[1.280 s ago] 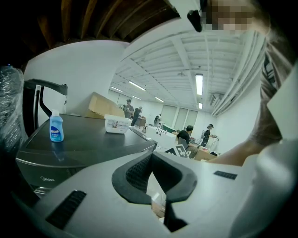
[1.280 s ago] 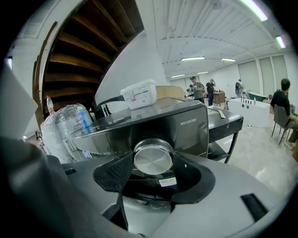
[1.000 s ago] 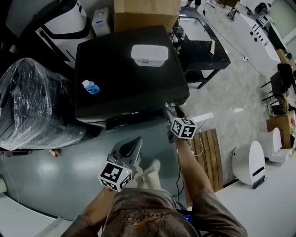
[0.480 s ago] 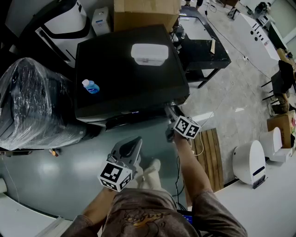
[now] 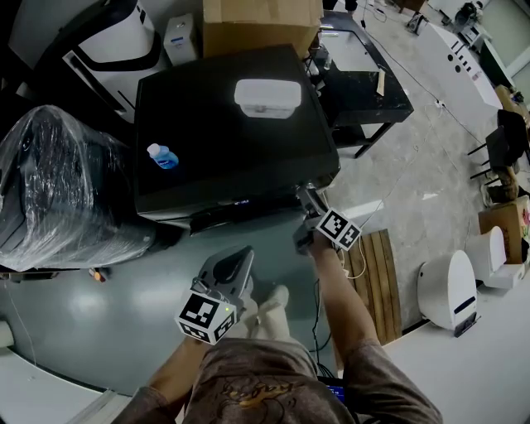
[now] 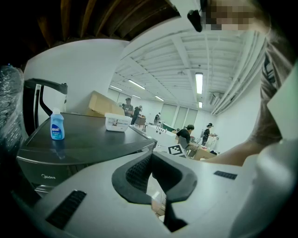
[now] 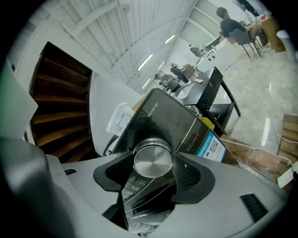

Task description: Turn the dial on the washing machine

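Note:
The black washing machine [image 5: 224, 124] stands ahead of me in the head view, its top dark and glossy. At its front right corner my right gripper [image 5: 305, 199] reaches the control panel. The right gripper view shows the round silver dial [image 7: 152, 161] sitting between the two dark pads, which press on it from both sides, so that gripper [image 7: 152, 175] is shut on the dial. My left gripper [image 5: 237, 260] hangs low in front of the machine, away from it. In its own view the left gripper [image 6: 156, 197] has its pads together with nothing held.
A small blue bottle [image 5: 163, 156] and a white lidded box [image 5: 267, 97] rest on the machine's top. A plastic-wrapped bulky object [image 5: 58, 190] stands at the left, a cardboard box [image 5: 261, 25] behind, a black table [image 5: 364, 83] and a wooden pallet [image 5: 377, 281] at the right.
The right gripper has rolled on the dial: its marker cube has swung to the right and down. The left gripper has stayed in place.

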`<state>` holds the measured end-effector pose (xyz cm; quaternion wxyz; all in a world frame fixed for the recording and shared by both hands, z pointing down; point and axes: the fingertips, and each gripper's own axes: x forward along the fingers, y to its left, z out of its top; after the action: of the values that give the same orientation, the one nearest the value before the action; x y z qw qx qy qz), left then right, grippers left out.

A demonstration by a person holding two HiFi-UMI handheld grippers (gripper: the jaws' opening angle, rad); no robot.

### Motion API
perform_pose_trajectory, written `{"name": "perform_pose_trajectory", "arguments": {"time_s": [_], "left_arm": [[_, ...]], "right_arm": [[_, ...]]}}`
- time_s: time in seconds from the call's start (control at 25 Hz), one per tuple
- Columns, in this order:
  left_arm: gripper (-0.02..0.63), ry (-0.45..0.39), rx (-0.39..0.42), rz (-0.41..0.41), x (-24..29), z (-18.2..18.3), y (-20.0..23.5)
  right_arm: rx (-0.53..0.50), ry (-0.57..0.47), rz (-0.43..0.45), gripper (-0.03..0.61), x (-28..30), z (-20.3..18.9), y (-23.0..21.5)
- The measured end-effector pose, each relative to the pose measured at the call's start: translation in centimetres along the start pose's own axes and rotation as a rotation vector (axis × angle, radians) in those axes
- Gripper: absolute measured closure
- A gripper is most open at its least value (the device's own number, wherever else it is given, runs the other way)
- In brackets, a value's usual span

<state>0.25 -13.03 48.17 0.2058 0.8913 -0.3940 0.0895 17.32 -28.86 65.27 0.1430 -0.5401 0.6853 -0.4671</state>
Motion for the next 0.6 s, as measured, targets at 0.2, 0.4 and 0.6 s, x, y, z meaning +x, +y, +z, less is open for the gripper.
{"name": "perform_pose_trajectory", "arguments": {"time_s": [0.2,0.4,0.6], "left_arm": [[0.621,0.004,-0.004,-0.001,-0.02,-0.06,-0.03],[0.621,0.006,-0.011,0.003,-0.09,-0.29,0.20],[0.621,0.007,-0.011,-0.003,-0.08,-0.45,0.22]], "right_arm": [[0.109,-0.018,0.001,0.315,-0.09,0.08,-0.21],[0.209,-0.040,-0.007,0.318,-0.17,-0.09,-0.54],[0.344,-0.076,0.008,0.319,-0.17,-0.28,-0.95]]}}
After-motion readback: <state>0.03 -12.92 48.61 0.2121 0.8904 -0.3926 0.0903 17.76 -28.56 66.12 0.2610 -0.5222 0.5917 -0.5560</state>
